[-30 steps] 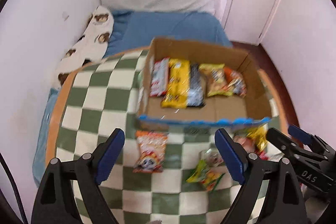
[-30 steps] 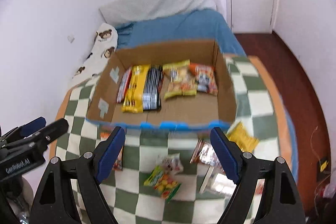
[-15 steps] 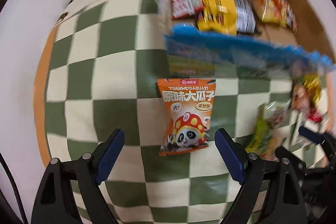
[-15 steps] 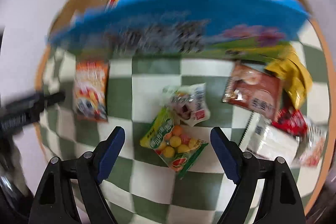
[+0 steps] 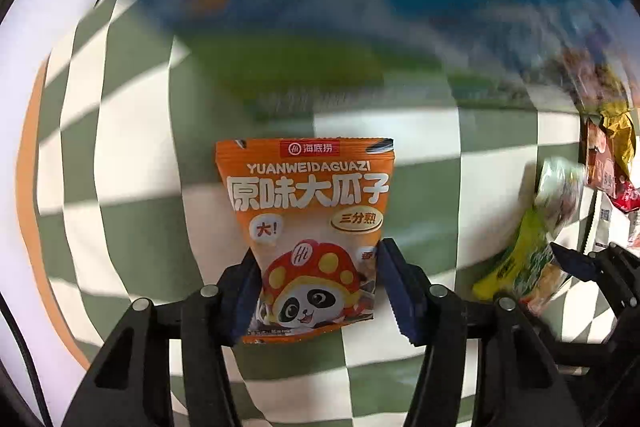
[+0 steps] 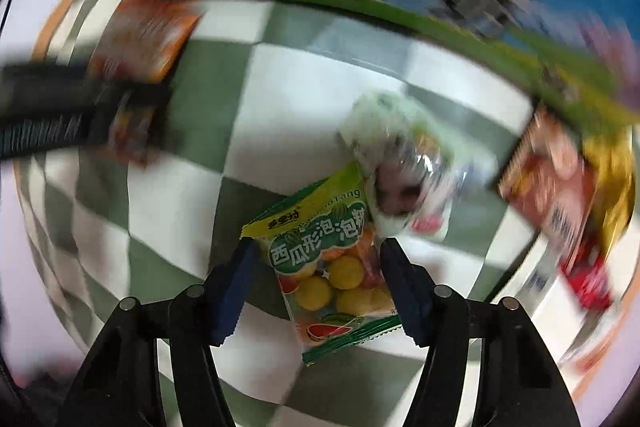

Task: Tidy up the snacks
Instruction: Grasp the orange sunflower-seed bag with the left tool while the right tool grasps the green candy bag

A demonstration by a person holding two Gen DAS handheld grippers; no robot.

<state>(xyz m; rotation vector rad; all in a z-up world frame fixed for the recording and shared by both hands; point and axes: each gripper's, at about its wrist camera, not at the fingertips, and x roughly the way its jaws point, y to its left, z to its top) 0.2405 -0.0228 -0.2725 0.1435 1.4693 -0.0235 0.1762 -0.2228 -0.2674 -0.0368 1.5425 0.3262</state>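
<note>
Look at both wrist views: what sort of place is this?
Probably a home: snack packets such as the orange packet and the green packet lie on a green-and-white checked cloth, with no shop shelving visible.

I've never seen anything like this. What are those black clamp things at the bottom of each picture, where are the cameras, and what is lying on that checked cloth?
There is no robot here: a person holds a two-finger clamp in each hand, and a wide-angle camera on each clamp looks along its fingers. That is why the edges bend and blur. One picture comes from the left gripper, pointing down at an orange sunflower seed packet. Its jaws have just been closing and now squeeze the packet's sides. The other comes from the right gripper, whose jaws have likewise been closing around a green bubble gum packet; whether they press it yet is unclear. Both packets lie on the green-and-white checked cloth. More snack packets lie nearby.
</note>
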